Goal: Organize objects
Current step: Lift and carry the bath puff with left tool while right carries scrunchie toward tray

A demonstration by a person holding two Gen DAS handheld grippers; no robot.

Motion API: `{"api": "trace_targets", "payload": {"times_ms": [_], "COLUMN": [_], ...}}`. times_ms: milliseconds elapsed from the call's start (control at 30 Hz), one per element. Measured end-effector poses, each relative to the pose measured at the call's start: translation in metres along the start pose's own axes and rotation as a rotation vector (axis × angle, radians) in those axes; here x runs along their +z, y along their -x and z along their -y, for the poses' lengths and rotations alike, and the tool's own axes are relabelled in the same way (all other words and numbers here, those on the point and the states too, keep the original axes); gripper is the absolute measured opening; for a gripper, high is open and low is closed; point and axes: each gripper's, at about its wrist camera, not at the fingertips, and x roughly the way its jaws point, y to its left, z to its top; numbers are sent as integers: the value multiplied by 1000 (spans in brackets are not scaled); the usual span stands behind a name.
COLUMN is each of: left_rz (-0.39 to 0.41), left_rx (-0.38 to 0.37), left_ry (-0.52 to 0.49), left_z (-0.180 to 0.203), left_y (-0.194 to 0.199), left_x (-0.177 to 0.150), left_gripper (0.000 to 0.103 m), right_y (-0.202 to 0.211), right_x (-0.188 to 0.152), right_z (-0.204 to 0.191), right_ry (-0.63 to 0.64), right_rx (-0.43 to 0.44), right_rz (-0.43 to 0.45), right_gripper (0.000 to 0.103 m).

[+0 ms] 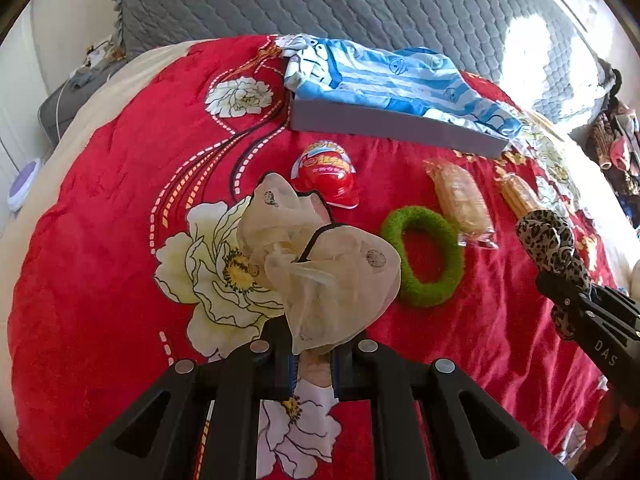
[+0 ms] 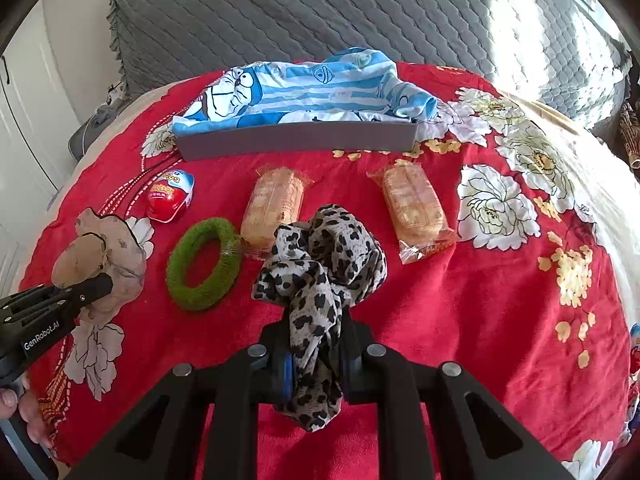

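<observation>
My left gripper is shut on a cream sheer scrunchie and holds it above the red floral blanket; both also show in the right wrist view, the scrunchie at far left. My right gripper is shut on a leopard-print scrunchie, also seen at the right edge of the left wrist view. A green fuzzy ring scrunchie lies flat between them. A red egg-shaped toy and two wrapped snack cakes lie behind it.
A shallow grey box stands at the back of the blanket, holding a blue-and-white cartoon-print cloth. A grey quilted cover lies beyond. A white cupboard is at the left. Wooden sticks lie at the back right.
</observation>
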Motion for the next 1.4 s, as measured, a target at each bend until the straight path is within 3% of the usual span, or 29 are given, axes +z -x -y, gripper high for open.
{"api": "trace_targets", "payload": {"times_ms": [600, 1133, 1400], "left_rz": [24, 101, 109], "left_rx": [0, 23, 28], "left_ry": [-2, -62, -14], "left_z": [32, 74, 77], "left_y": [53, 117, 134], "left_x": [24, 86, 121], "left_gripper": [12, 12, 12], "right_y": [52, 116, 135], "right_x": [20, 88, 119], "right_z": [-4, -12, -7], "right_ry": [85, 123, 90], "right_rx": [19, 30, 19], "right_rz": [5, 97, 155], "right_gripper": [16, 16, 16]}}
